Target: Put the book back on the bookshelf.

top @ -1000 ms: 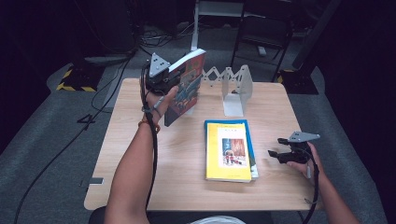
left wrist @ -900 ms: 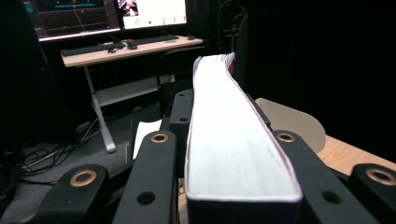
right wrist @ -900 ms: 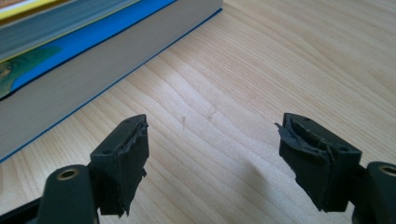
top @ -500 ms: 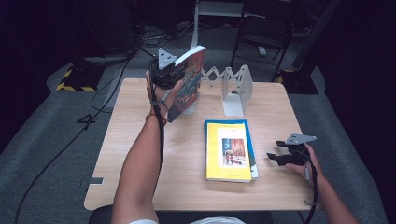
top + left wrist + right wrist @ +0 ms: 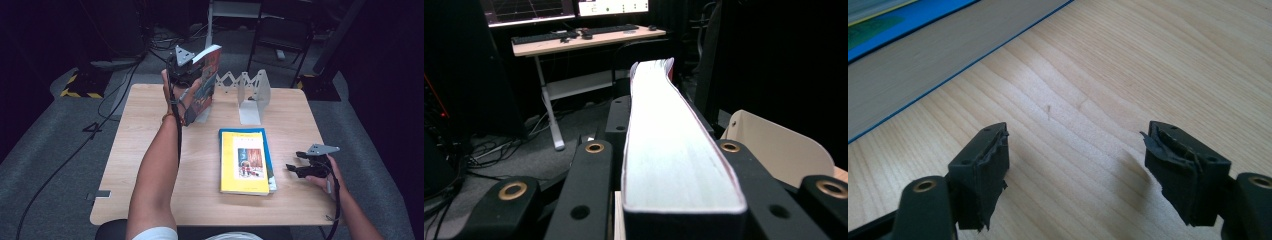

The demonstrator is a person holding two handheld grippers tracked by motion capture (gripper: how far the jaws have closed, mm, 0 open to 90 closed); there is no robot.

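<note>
My left gripper [image 5: 192, 80] is shut on a book with a colourful cover [image 5: 204, 85], held up tilted above the table's far left part. In the left gripper view the book's white page edge [image 5: 669, 150] runs away between the two black jaws, which clamp its sides. Flat on the table lies a yellow book [image 5: 244, 161] on top of a blue book [image 5: 270, 165]. My right gripper [image 5: 295, 167] rests low near the right edge, open, just right of that stack. In the right gripper view its jaws stand wide apart over bare wood, with the blue book's edge [image 5: 923, 55] ahead at the upper left.
A white metal book stand [image 5: 250, 95] with a zigzag back stands at the far middle of the wooden table [image 5: 140, 150]. Beyond the table are a chair, cables and a desk with monitors [image 5: 574, 35]. Grey carpet surrounds the table.
My left hand has carried the held book to the right and a little farther back, toward the white stand. The right gripper has barely moved.
</note>
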